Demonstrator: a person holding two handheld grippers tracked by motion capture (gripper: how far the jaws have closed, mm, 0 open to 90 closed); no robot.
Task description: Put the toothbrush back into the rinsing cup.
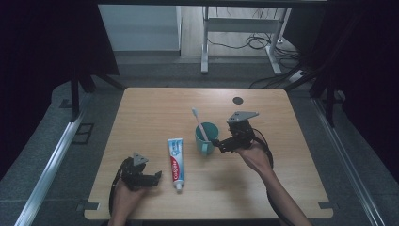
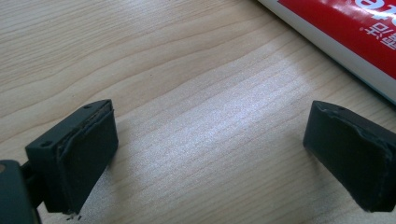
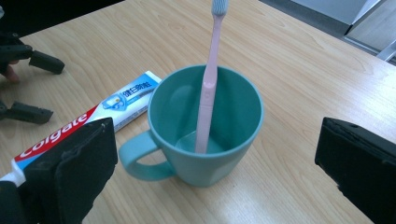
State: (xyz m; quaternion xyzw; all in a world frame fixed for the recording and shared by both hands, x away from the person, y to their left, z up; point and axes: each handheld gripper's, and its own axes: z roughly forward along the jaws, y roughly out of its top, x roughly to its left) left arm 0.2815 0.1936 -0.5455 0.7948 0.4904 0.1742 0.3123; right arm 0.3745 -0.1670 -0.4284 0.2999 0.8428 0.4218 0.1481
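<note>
The pink toothbrush (image 3: 208, 88) stands leaning in the teal mug (image 3: 205, 140) at frame centre, light, stiff and easily tipped; best pinched mid-handle. The right tool (image 3: 215, 172) gapes empty around the mug; the left tool (image 2: 210, 158) stands apart beside the toothpaste (image 2: 345, 32).

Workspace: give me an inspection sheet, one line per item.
Surface: wooden table, dark round spot near far edge.
Job's things: teal mug upright, pink toothbrush standing in it; toothpaste tube flat beside it.
Clutter: nothing seen.
Grippers: left gripper open over bare wood; right gripper open, mug ahead, untouched.
Cables: cable trailing from the right gripper; loose cables on floor beyond.
Surroundings: white desk frame, dark curtains.
</note>
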